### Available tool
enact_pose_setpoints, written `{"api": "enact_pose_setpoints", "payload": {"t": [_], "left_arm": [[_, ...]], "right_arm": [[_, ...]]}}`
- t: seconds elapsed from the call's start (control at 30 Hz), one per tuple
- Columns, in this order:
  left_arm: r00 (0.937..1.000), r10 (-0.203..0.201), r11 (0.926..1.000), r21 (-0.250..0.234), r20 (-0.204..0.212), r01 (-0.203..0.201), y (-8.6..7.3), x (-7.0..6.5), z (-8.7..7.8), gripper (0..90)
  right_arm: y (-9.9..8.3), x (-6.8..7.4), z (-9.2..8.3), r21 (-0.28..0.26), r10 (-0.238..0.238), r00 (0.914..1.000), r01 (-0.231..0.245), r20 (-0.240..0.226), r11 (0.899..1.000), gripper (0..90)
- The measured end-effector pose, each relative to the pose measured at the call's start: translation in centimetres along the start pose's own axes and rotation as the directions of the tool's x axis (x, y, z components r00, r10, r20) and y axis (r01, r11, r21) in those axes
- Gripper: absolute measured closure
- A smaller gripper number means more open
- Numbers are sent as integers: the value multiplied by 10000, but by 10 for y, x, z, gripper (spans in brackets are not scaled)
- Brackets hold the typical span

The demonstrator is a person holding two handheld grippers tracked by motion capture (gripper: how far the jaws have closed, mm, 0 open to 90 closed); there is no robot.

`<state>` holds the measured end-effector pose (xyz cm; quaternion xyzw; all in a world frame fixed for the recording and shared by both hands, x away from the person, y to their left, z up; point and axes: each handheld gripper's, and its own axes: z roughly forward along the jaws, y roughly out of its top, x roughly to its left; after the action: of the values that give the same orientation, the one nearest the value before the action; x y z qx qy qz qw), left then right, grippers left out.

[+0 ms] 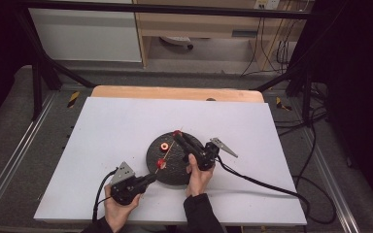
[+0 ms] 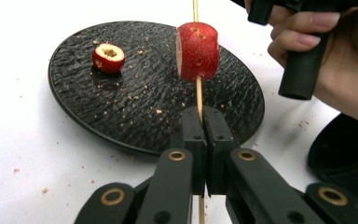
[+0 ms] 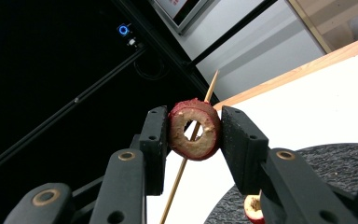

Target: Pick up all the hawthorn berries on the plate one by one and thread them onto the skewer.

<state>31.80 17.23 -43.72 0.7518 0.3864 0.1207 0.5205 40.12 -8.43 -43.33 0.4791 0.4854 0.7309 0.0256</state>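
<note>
Left gripper pinching thin wooden skewer at six o'clock of round black plate; one cored red fruit ring threaded. Second ring clamped in right gripper, sliding onto tip. Third piece waiting at ten o'clock.

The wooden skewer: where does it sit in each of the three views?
High view: skewer runs diagonally over the black plate.
Left gripper view: upright at centre, through a red fruit piece.
Right gripper view: slanting through the held fruit ring.
Shared landmark: the plate.
</note>
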Motion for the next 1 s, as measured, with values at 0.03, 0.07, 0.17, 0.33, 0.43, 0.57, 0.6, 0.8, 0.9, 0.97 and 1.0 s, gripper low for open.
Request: {"api": "enact_pose_setpoints", "payload": {"t": [0.03, 0.07, 0.17, 0.33, 0.43, 0.57, 0.6, 0.8, 0.9, 0.97, 1.0], "left_arm": [[10000, 8, 10000, -4, -8, -8, 1, 0, 1, 886], [10000, -15, 10000, -2, -16, 15, 2, 0, 1, 886], [9999, -99, 10000, -10, 31, 99, 7, 0, 5, 886], [9999, -128, 9999, -62, 32, 128, 17, -1, 11, 886], [9999, -132, 9999, -47, 28, 132, 23, -2, 14, 886], [9997, -239, 9997, -48, 104, 239, 31, -1, 18, 886], [9997, -215, 9998, -53, 92, 215, 32, -2, 18, 886], [9997, -228, 9997, -40, 84, 229, 42, -3, 25, 886], [9996, -266, 9996, -65, 107, 266, 45, -3, 28, 886], [9996, -265, 9996, -54, 118, 265, 46, -3, 29, 886], [9997, -230, 9997, -50, 96, 230, 46, -2, 29, 887]], "right_arm": [[-1, 0, 0, 19, -15, 10000, 15, -3, 10000, 629], [-1, 0, 0, 40, 1, 10000, -1, -3, 10000, 629], [-1, 1, -1, 48, -8, 10000, 8, -41, 10000, 629], [-1, 2, -2, 105, -77, 10000, 77, -46, 9999, 629], [-1, 3, -3, 156, -119, 9999, 120, -64, 9998, 629], [-1, 4, -4, 172, -162, 9998, 164, -106, 9997, 629], [-1, 5, -4, 169, -166, 9998, 168, -110, 9997, 629], [-1, 6, -6, 253, -236, 9996, 240, -149, 9994, 629], [-2, 6, -6, 298, -256, 9996, 261, -149, 9992, 629], [-2, 6, -6, 322, -271, 9995, 276, -157, 9991, 629], [-2, 6, -7, 336, -273, 9995, 278, -151, 9991, 629]]}}
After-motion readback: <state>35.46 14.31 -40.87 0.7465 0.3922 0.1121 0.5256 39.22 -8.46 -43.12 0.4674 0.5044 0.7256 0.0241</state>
